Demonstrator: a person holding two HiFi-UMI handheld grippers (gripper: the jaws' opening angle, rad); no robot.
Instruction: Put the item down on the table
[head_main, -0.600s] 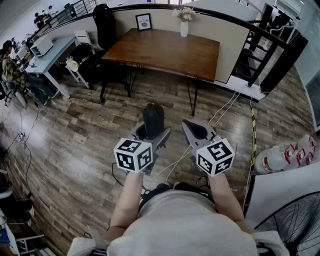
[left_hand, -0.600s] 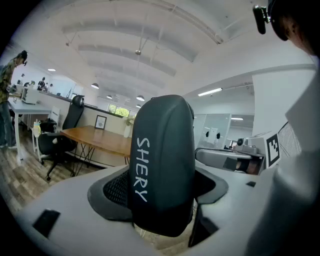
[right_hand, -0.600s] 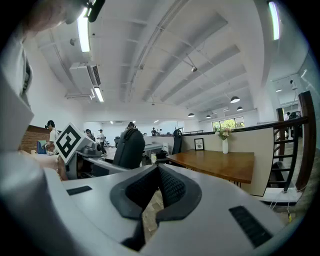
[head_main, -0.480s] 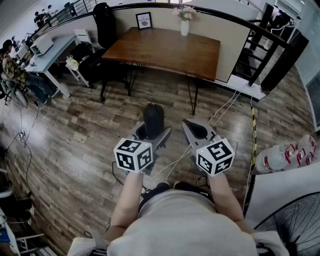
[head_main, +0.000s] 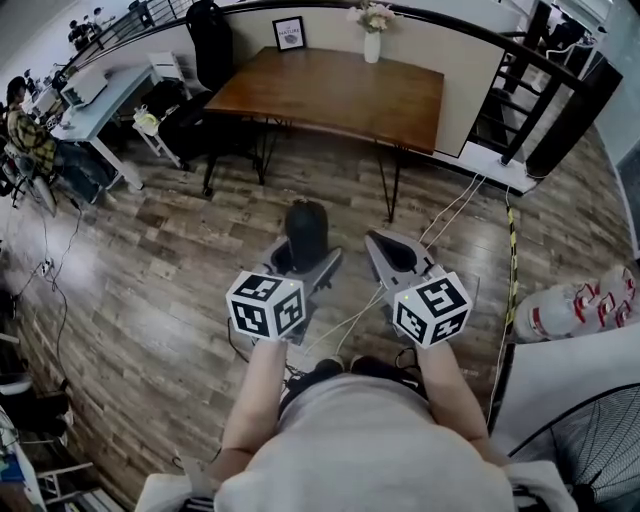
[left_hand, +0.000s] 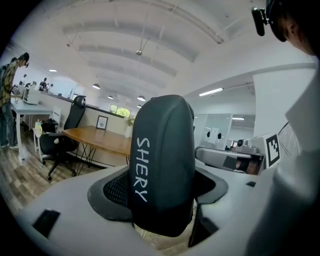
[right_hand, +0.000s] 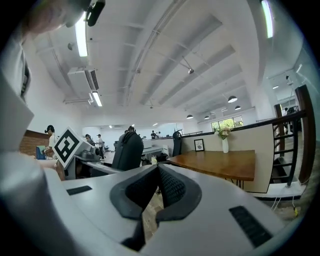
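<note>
Left tool (head_main: 300, 268) clamping dark case (head_main: 307, 228), table (head_main: 330, 95) ahead

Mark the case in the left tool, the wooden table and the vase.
case (left_hand: 167, 165), left gripper view, middle of its dark front, right of the lettering.
table (head_main: 335, 95), head view, bare middle of its brown top.
vase (head_main: 372, 47), head view, its white body below the flowers.

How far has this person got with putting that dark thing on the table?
Done: the dark case is picked up, clamped in the left gripper. In hand: it is held in the air over the wooden floor, short of the brown table. Left: reach the table, lower the case and let go. The right gripper is shut and empty.
</note>
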